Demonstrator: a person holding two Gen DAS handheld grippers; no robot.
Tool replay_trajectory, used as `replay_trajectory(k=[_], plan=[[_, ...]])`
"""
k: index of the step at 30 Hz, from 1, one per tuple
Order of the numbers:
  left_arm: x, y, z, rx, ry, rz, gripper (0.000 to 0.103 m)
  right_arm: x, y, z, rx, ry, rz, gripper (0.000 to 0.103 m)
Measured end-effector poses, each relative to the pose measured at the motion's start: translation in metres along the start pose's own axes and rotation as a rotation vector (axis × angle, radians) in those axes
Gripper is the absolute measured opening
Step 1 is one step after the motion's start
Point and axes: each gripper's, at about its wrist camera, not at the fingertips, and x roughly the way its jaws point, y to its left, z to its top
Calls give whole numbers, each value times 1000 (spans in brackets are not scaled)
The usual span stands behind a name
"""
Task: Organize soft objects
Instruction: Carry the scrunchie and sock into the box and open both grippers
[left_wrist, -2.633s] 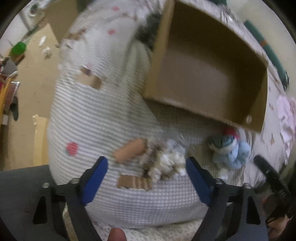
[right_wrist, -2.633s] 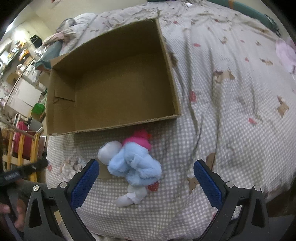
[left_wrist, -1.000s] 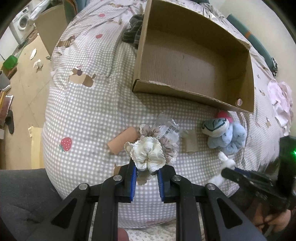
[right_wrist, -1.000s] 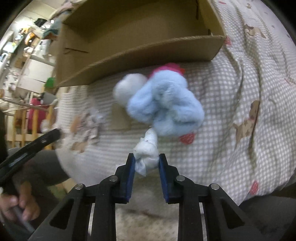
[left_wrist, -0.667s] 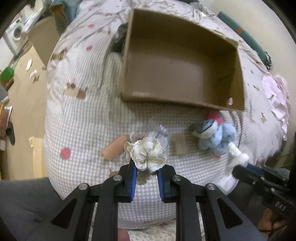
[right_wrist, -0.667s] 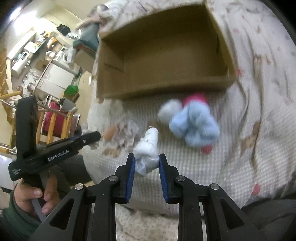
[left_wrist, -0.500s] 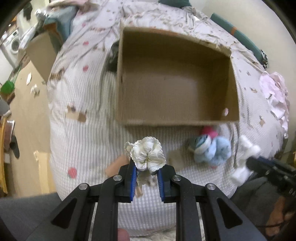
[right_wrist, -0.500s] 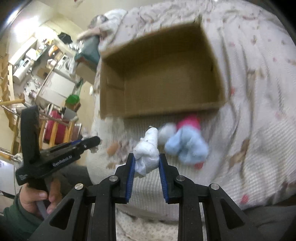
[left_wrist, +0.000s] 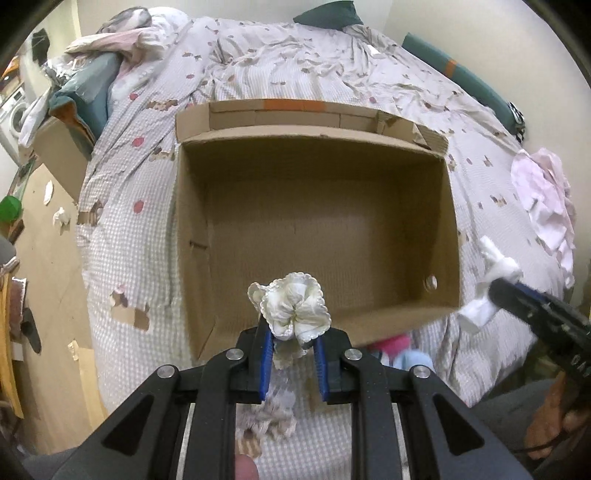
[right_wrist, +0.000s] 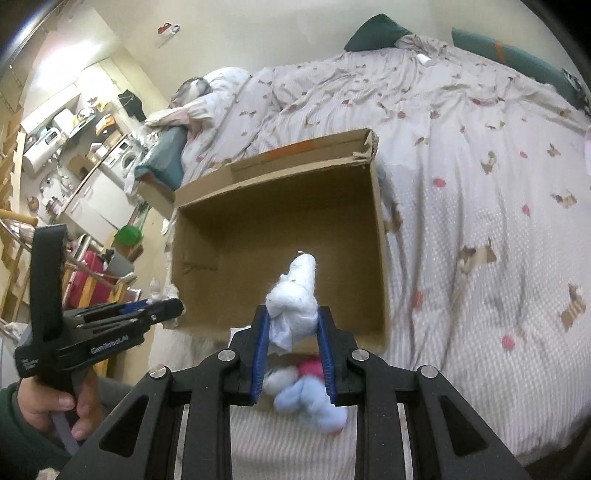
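Observation:
My left gripper (left_wrist: 293, 345) is shut on a cream ruffled scrunchie (left_wrist: 293, 310) and holds it in the air by the near wall of the open cardboard box (left_wrist: 314, 236). My right gripper (right_wrist: 291, 349) is shut on a white soft cloth piece (right_wrist: 295, 299) and holds it up before the same box (right_wrist: 280, 229). That cloth also shows at the right of the left wrist view (left_wrist: 491, 288). A light-blue and pink plush toy (right_wrist: 310, 395) lies on the bed below the right gripper. The box holds nothing.
The box sits on a checked grey-and-white bed cover (left_wrist: 122, 258). Brownish scrunchies (left_wrist: 266, 421) lie on the bed under the left gripper. Pink cloth (left_wrist: 543, 206) lies at the far right. The left bed edge drops to the floor (left_wrist: 44, 258).
Both grippers closed on their items, lifted them off the bed and carried them up toward the box. The plush toy stayed on the bed.

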Motion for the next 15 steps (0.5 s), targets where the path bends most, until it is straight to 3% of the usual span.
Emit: replay_trajectory(k=[5, 15], plan=[[16, -5, 15, 4, -36, 34, 17, 30, -3, 9, -25, -15, -40, 27], [57, -4, 17, 15, -8, 72, 18, 69, -8, 14, -31, 11, -82, 27]])
